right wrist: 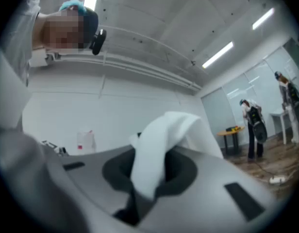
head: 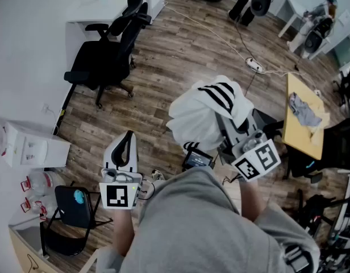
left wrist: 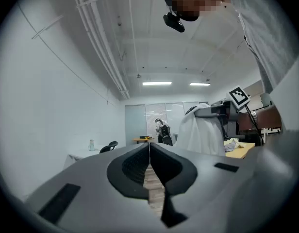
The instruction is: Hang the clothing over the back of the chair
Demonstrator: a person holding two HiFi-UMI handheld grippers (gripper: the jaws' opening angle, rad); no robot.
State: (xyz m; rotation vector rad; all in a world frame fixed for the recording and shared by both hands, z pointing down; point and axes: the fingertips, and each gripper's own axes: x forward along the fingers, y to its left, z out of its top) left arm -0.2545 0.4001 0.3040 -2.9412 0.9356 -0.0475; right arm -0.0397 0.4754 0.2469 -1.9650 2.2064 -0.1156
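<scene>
A white garment with black stripes [head: 206,112] hangs bunched from my right gripper [head: 230,127], which is shut on a fold of it. In the right gripper view the white cloth [right wrist: 161,142] fills the gap between the jaws of the right gripper [right wrist: 149,165]. My left gripper [head: 128,136] is held out level at the left, shut with nothing in it; its jaws meet in the left gripper view [left wrist: 149,145], where the garment [left wrist: 200,130] shows at the right. A black office chair [head: 107,56] stands far ahead on the left by a white desk [head: 115,7].
A small black chair [head: 73,209] stands close at the lower left, beside a white box [head: 30,147]. A yellow table [head: 300,135] with a grey cloth [head: 303,110] is at the right. A power strip [head: 255,65] and cable lie on the wooden floor. People stand at the far end.
</scene>
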